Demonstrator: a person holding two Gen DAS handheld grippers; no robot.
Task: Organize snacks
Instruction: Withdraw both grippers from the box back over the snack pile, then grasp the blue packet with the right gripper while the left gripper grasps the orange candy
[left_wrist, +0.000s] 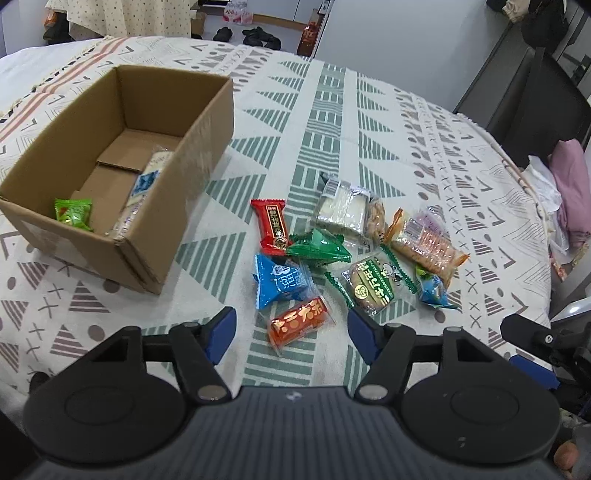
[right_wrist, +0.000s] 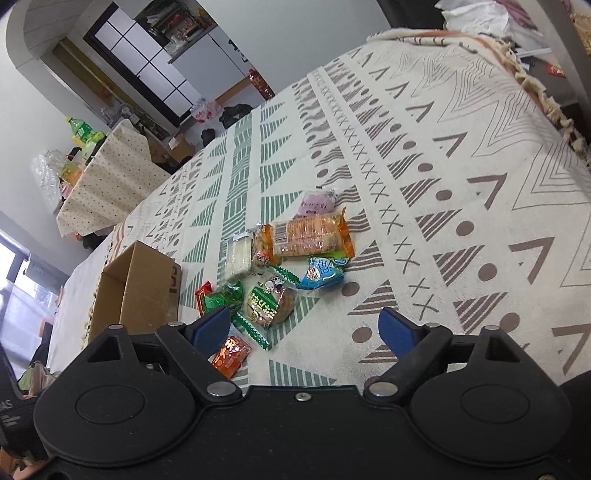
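Snacks heaped on the table, cardboard box at ten o'clock for sorting; my left gripper jaws spread around the orange packet, probably untouched; right gripper spread, empty.

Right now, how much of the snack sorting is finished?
Done: two packets lie in the box, a green one and a long white one. In hand: nothing; the left claw is open above the orange packet; the right claw is open too. Left: the pile on the cloth.
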